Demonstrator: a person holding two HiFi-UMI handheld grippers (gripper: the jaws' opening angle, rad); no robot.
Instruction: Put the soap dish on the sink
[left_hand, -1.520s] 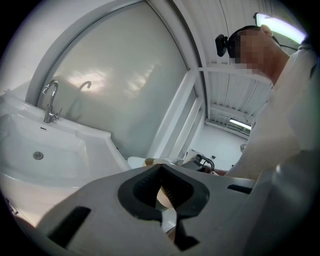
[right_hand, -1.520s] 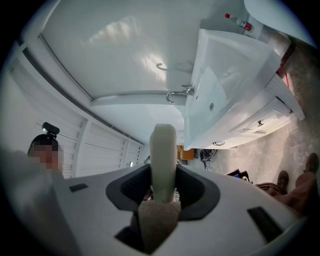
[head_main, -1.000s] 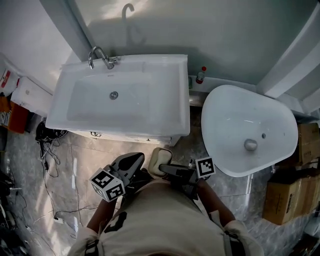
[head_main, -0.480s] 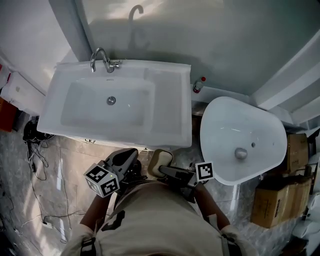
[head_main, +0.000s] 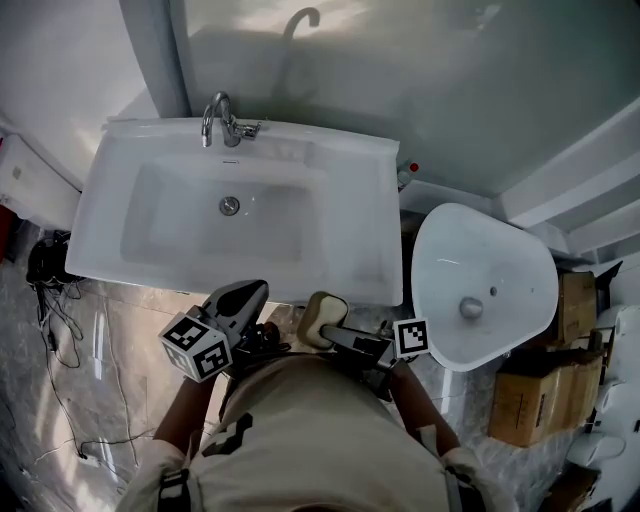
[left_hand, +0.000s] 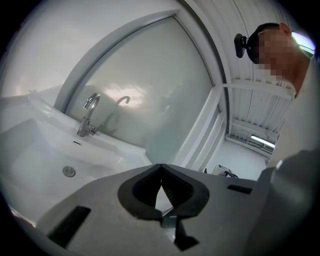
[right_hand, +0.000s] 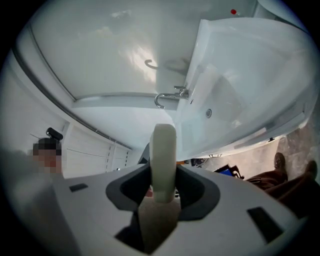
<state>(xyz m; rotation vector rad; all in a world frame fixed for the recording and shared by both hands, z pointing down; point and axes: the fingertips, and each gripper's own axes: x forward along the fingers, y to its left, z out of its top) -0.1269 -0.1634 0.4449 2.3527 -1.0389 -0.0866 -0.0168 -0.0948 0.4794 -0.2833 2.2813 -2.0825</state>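
1. Sink: white, rectangular, against the wall, seen from above in head view. Basin bare, nothing on the rim.
2. Person's torso fills the bottom of head view and stands just in front of the sink. Both arms are bent and held close in.
3. 2nd basin: white, rounded, just beside the sink on the right, sitting lower.
4. Cardboard boxes on the floor, right of the rounded basin.
5. Left tool: points toward the sink front, tip just short of the front edge. Jaws pressed together at the tips, nothing between them. Marker cube behind it.
6. Right tool: beside the left one, near but apart from it. Jaws pinch the soap dish.
7. Soap dish: cream, rounded outline, held edge-on and upright. It sticks up past the jaw tips. Position: just in front of the sink's front edge, over the floor, not on the sink.
8. Faucet: chrome, curved spout, back rim left of centre.
9. Drain: mid basin.
10. Small red-capped item between sink and rounded basin; can't tell what it is.
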